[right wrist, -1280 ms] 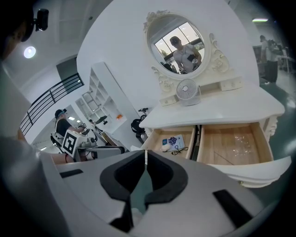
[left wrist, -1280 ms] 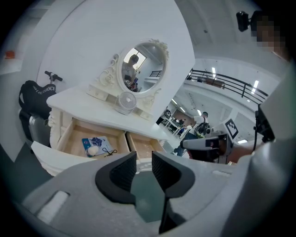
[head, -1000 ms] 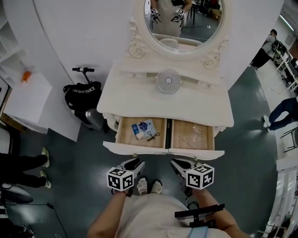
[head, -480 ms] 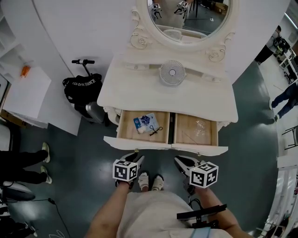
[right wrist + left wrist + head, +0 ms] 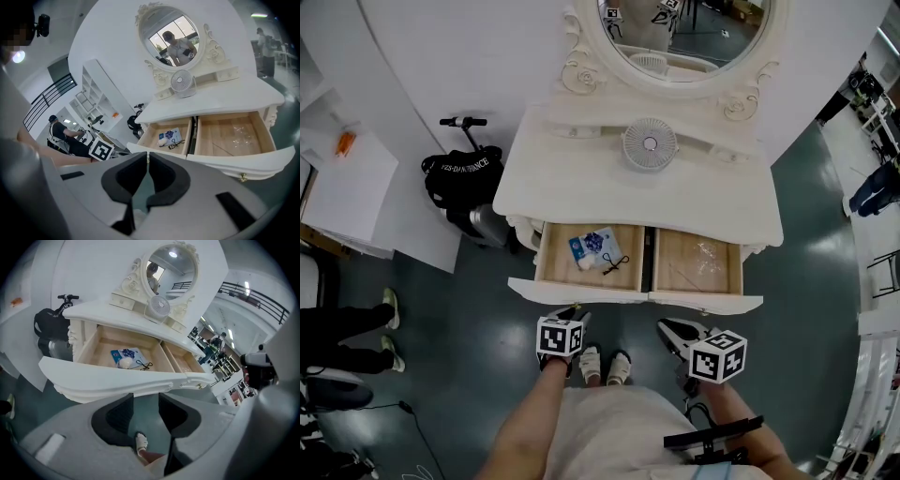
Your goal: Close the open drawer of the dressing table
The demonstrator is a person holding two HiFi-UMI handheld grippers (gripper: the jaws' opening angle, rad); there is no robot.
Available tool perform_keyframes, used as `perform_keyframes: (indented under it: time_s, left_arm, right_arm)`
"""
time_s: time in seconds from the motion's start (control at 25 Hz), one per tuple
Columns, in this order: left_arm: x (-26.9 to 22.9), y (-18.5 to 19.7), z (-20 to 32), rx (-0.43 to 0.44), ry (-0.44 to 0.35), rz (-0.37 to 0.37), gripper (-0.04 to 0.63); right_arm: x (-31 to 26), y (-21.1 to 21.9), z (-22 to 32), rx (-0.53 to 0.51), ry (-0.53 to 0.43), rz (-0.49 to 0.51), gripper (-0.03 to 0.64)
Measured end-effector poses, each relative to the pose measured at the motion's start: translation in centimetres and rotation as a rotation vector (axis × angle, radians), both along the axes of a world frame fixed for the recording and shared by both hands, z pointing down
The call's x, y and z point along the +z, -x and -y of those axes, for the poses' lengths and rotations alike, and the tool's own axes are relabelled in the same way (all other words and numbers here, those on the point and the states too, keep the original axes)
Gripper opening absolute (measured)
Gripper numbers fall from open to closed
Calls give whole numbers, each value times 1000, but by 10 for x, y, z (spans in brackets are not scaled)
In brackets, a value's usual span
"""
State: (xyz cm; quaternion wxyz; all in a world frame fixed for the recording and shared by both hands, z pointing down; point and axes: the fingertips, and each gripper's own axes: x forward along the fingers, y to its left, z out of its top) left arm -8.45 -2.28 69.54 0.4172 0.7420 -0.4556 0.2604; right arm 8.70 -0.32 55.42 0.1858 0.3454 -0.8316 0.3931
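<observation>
The cream dressing table [image 5: 581, 187] has both its drawers pulled out. In the left drawer [image 5: 577, 292] lie a blue packet [image 5: 592, 246] and a small black item [image 5: 614, 264]. The right drawer [image 5: 703, 301] holds a bit of clear plastic [image 5: 705, 253]. My left gripper [image 5: 572, 315] hangs just before the left drawer's front [image 5: 108, 378], apart from it. Its jaws have just been opening and stand open with nothing between them [image 5: 145, 399]. My right gripper [image 5: 667, 326] is before the right drawer's front [image 5: 243, 161], shut and empty [image 5: 146, 157].
A round fan [image 5: 649, 143] and an oval mirror [image 5: 684, 37] sit on the table top. A black bag with a scooter [image 5: 461, 183] stands left of the table. A person's legs [image 5: 347, 328] show at the far left. My own feet [image 5: 602, 366] are below the drawers.
My left gripper has dropped lower and tipped further down in front of the left drawer, its jaws wider apart. The right gripper has hardly moved. Both drawers stay pulled out.
</observation>
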Motion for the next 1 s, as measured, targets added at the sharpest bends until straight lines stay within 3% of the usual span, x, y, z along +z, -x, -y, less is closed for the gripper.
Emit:
perform_keyframes:
  time_s: [0.56, 1.0]
  left_arm:
    - [43, 17, 9, 11, 88, 115, 153]
    - [57, 15, 17, -1, 103, 130, 152]
  right_arm:
    - [13, 1, 2, -2, 36, -19, 18]
    - [20, -2, 6, 11, 59, -30, 18]
